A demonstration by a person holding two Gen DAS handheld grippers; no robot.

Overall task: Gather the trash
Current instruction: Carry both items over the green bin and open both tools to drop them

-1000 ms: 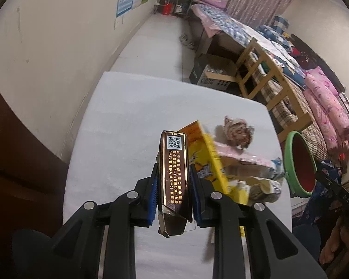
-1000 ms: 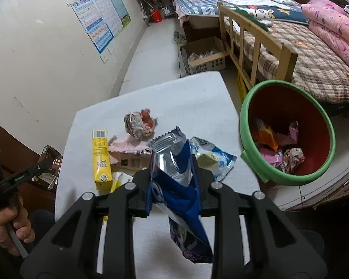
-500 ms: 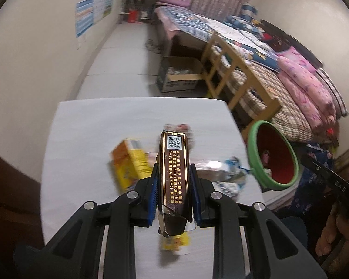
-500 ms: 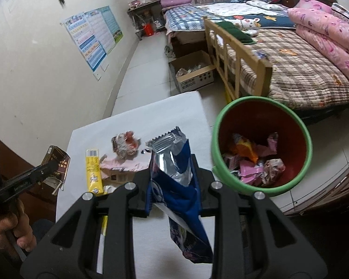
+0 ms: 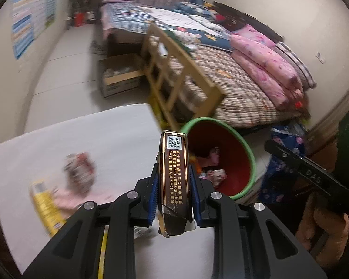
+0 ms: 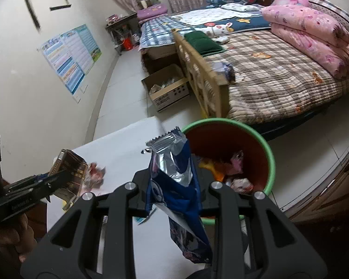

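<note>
We hold left gripper point(image 5: 174, 195) clamped on rigid dark-brown box point(image 5: 173, 181), glossy, gold print. Right gripper point(image 6: 172, 183) pinches crinkly blue foil wrapper point(image 6: 174, 181), limp tail hanging below. Green-rimmed, red-lined bin point(image 6: 265, 144) sits beside table point(image 5: 118, 139) edge. Risks, our judgement: light foil may cling to pads or flutter past rim; box may strike rim, bounce out. Crumpled wrapper point(image 5: 79, 174), yellow carton point(image 5: 45, 207) left on table.

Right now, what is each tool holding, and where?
Left tool: dark cigarette box, by its lower sides. Right tool: blue foil wrapper, around its middle.
</note>
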